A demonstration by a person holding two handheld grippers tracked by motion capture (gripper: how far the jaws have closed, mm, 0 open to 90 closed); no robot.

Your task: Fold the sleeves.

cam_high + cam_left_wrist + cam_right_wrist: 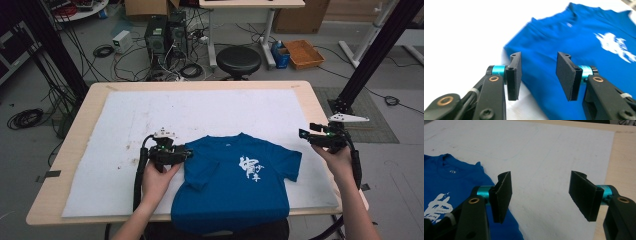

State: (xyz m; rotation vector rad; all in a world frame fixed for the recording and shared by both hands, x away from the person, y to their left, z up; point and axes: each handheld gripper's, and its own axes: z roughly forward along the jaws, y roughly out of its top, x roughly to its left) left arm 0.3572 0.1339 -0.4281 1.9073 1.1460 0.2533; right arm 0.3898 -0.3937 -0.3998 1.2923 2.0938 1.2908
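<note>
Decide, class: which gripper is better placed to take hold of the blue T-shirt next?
Probably the left gripper: its open jaws sit at the blue T-shirt's folded sleeve. The right gripper, also open, hovers off the shirt's far side.

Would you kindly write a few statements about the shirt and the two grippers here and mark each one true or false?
1. The blue T-shirt lies front up, its white print showing. True.
2. The left gripper is shut on a sleeve. False: its jaws stand open, nothing between them, by the shirt's folded-in sleeve.
3. The right gripper is open. True.
4. The shirt lies on bare wood. False: it lies on a white sheet covering the wooden table.
5. Both sleeves are spread out flat. False: the sleeve near the left gripper is folded in over the body.
</note>
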